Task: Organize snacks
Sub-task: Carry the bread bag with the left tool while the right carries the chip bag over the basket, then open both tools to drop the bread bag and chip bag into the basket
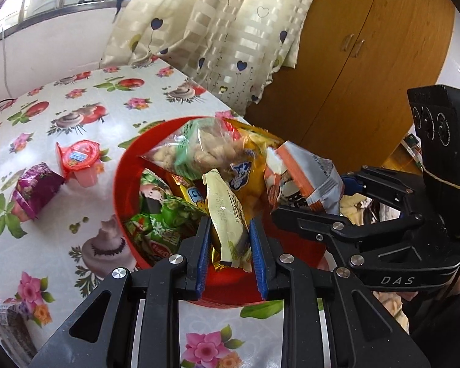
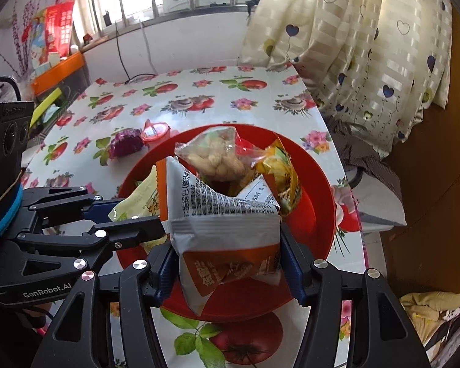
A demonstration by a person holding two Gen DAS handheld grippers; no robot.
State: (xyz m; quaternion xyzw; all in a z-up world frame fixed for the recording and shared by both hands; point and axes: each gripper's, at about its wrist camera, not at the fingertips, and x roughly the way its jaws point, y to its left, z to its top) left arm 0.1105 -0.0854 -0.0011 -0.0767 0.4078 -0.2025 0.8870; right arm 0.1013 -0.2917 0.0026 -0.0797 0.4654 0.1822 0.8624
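Left wrist view: The left gripper (image 1: 230,254) is clenched on a cream packet (image 1: 227,214), which stands upright between the blue pads (image 1: 202,257) above the near rim of the red bowl (image 1: 122,184). The bowl sits on the table (image 1: 61,230) near its right edge and holds several snacks: a clear bag of nuts (image 1: 199,150) at the top, a yellow packet (image 1: 245,181) beneath it, and green packets (image 1: 165,224) at the left side. The right gripper (image 1: 346,190) enters from the right, grasping a grey-orange packet (image 1: 303,178) over the right rim of the bowl. Two jelly cups stand on the table left of the bowl, well apart from it: a red cup (image 1: 79,159) and a purple cup (image 1: 36,190), the two just beside each other. A further wrapped item (image 1: 6,322) lies at the near left edge; its type cannot be told.

Right wrist view: The right gripper (image 2: 227,263) is clenched on the grey-orange packet (image 2: 224,224), held over the near part of the bowl (image 2: 316,184). The left gripper (image 2: 128,211) reaches in from the left, holding the cream packet (image 2: 141,196) at the left rim. The nuts (image 2: 214,156) and an orange-yellow packet (image 2: 279,174) lie at the far side of the bowl. The purple cup (image 2: 125,142) and red cup (image 2: 155,130) stand beyond the far left rim.
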